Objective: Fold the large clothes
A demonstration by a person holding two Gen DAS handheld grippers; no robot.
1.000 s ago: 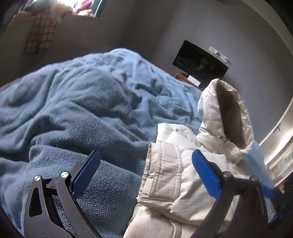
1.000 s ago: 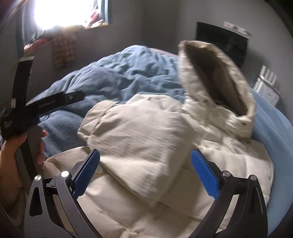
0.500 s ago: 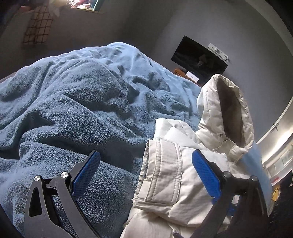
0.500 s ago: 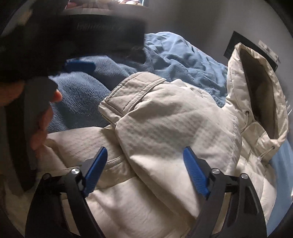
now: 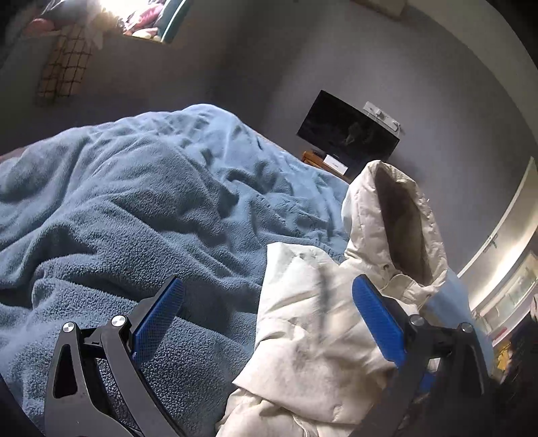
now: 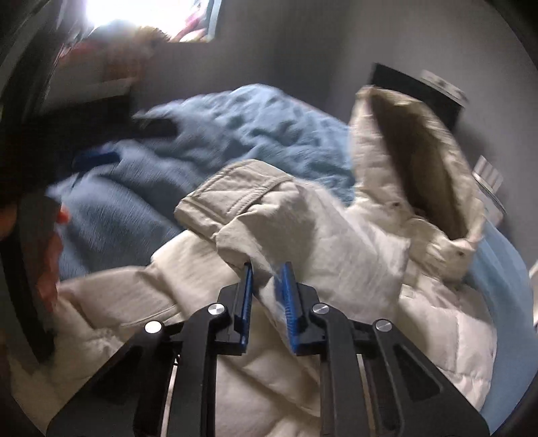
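A cream puffer jacket (image 6: 353,255) lies on the bed with its hood (image 6: 413,161) standing up at the right. One sleeve (image 6: 242,191) is folded across the body, cuff pointing left. My right gripper (image 6: 267,272) is shut on a fold of the sleeve fabric near its lower edge. In the left wrist view the jacket (image 5: 312,339) lies at the lower right with the hood (image 5: 396,225) upright. My left gripper (image 5: 265,309) is open and empty, above the jacket's left edge and the blanket.
A rumpled blue fleece blanket (image 5: 134,208) covers the bed to the left. A dark TV (image 5: 348,134) stands against the grey wall behind the hood. A bright window ledge (image 5: 134,20) is at the top left. The left hand and its gripper (image 6: 37,235) show at the left edge.
My right gripper has closed on the sleeve fabric; it was wide open before. The left gripper has drawn back a little and stays open.
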